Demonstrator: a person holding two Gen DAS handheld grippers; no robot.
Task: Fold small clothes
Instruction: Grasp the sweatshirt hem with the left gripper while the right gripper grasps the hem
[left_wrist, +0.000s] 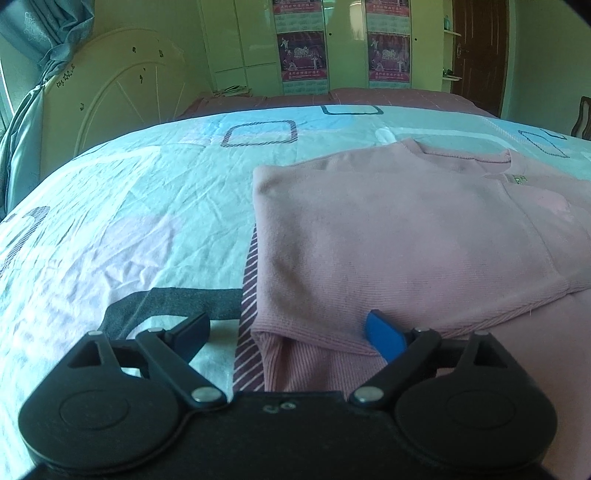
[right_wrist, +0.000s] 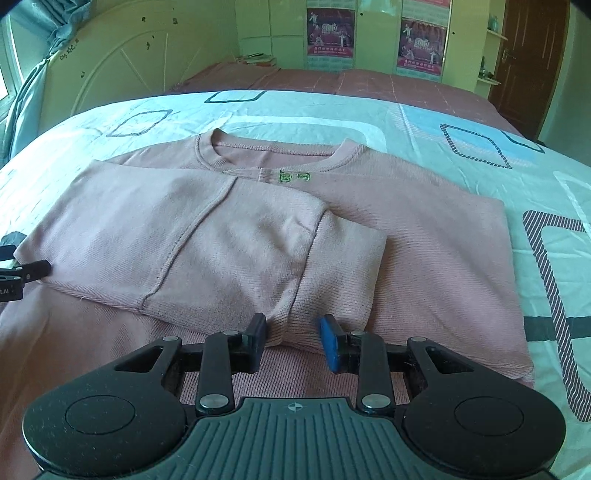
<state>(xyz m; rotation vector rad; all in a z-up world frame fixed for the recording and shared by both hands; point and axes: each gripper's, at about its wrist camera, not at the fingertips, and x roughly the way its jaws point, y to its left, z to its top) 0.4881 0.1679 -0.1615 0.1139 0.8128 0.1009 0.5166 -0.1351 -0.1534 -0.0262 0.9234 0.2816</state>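
Note:
A pink sweater (left_wrist: 388, 236) (right_wrist: 424, 258) lies flat on the bed, collar (right_wrist: 280, 151) at the far side. Its left side and sleeve (right_wrist: 221, 243) are folded across the body, and the ribbed cuff (right_wrist: 343, 273) ends near the hem. My left gripper (left_wrist: 288, 332) is open wide over the sweater's folded left edge: the black finger (left_wrist: 192, 328) is above the sheet and the blue pad (left_wrist: 384, 339) rests on the fabric. Its tip (right_wrist: 26, 273) shows at the left edge of the right wrist view. My right gripper (right_wrist: 293, 332) stands partly open at the cuff's near edge, and its pads are not pressing the cloth.
The bed is covered by a light blue sheet (left_wrist: 129, 221) (right_wrist: 480, 140) printed with square outlines. A white headboard (left_wrist: 122, 92) and a blue curtain (left_wrist: 37, 55) stand at the left. Wardrobes with posters (left_wrist: 303, 55) and a brown door (right_wrist: 528, 55) are beyond the bed.

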